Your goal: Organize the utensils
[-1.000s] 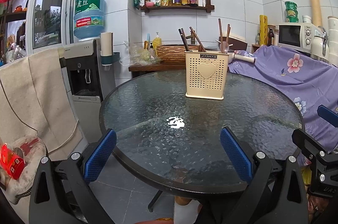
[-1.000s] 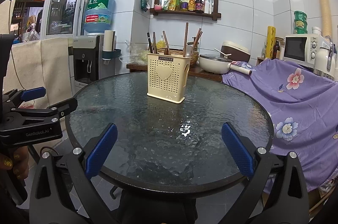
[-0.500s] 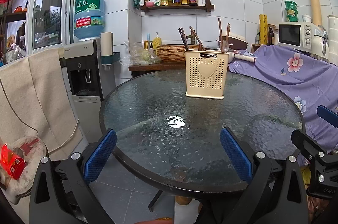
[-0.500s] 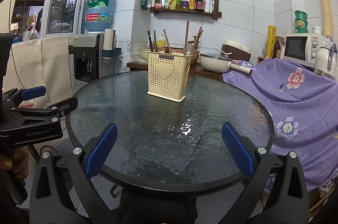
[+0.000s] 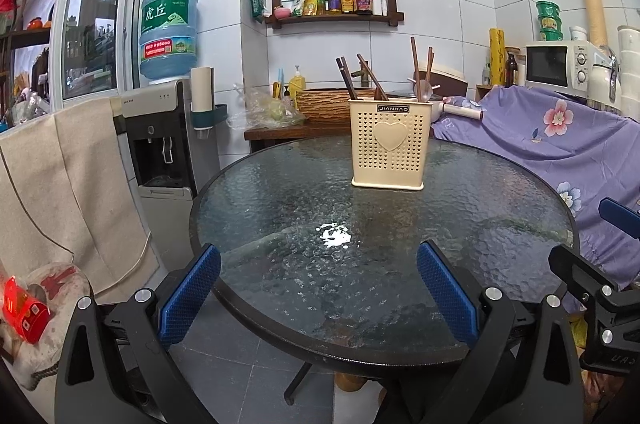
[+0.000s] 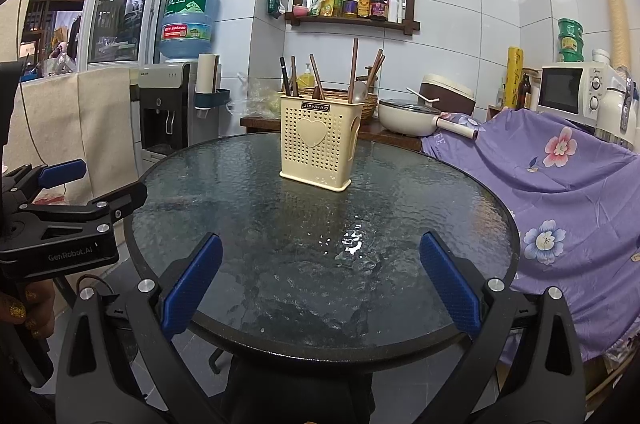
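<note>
A cream perforated utensil holder point(image 5: 389, 144) with a heart on its front stands on the far side of a round glass table point(image 5: 280, 207). It also shows in the right wrist view point(image 6: 317, 143). Brown chopsticks point(image 5: 414, 68) and a spoon point(image 6: 359, 91) stick up out of it. My left gripper point(image 5: 318, 288) is open and empty at the table's near edge. My right gripper point(image 6: 320, 284) is open and empty, also at the near edge, to the right of the left one.
A water dispenser point(image 5: 164, 139) and a draped beige cloth point(image 5: 60, 183) stand left of the table. A purple flowered cloth point(image 6: 560, 175) covers furniture on the right. A side counter with a pan point(image 6: 404, 117) and basket is behind the table.
</note>
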Available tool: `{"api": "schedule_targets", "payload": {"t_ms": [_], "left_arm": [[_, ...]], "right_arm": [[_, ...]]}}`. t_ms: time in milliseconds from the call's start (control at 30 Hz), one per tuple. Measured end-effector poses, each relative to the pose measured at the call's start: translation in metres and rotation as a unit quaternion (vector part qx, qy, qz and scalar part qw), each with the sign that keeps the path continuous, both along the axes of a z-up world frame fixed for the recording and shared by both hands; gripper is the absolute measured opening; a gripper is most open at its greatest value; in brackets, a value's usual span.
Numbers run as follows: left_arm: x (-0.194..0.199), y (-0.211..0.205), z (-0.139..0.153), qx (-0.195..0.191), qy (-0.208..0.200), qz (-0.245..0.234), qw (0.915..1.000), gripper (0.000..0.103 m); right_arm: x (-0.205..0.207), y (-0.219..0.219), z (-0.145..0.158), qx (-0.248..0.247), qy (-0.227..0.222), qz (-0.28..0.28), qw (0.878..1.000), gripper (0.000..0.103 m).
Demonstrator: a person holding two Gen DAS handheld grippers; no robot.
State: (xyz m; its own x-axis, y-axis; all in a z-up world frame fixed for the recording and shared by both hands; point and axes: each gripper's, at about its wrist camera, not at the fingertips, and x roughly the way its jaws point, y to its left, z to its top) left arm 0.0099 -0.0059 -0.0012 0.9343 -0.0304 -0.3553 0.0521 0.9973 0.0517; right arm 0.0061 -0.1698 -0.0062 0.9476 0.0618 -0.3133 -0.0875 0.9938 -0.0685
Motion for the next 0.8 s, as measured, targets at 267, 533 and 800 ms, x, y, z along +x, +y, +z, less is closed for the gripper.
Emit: {"api": "schedule_targets", "payload": {"t_ms": [267, 533, 800], "left_arm": [[0.0, -0.0008, -0.0005, 0.001, 0.004, 0.003, 1.0, 0.097], [0.0044, 0.0023, -0.0014, -0.007, 0.02, 0.005, 0.9998, 0.097], [0.002, 0.002, -0.001, -0.005, 0.01, 0.009, 0.9999, 0.097]], "right_arm": [[0.0009, -0.0003, 0.0, 0.001, 0.001, 0.001, 1.0, 0.097], [0.0003, -0.0016, -0.0003, 0.003, 0.002, 0.001, 1.0, 0.097], [-0.0006, -0.0019, -0.0004, 0.003, 0.002, 0.001, 1.0, 0.097]]}}
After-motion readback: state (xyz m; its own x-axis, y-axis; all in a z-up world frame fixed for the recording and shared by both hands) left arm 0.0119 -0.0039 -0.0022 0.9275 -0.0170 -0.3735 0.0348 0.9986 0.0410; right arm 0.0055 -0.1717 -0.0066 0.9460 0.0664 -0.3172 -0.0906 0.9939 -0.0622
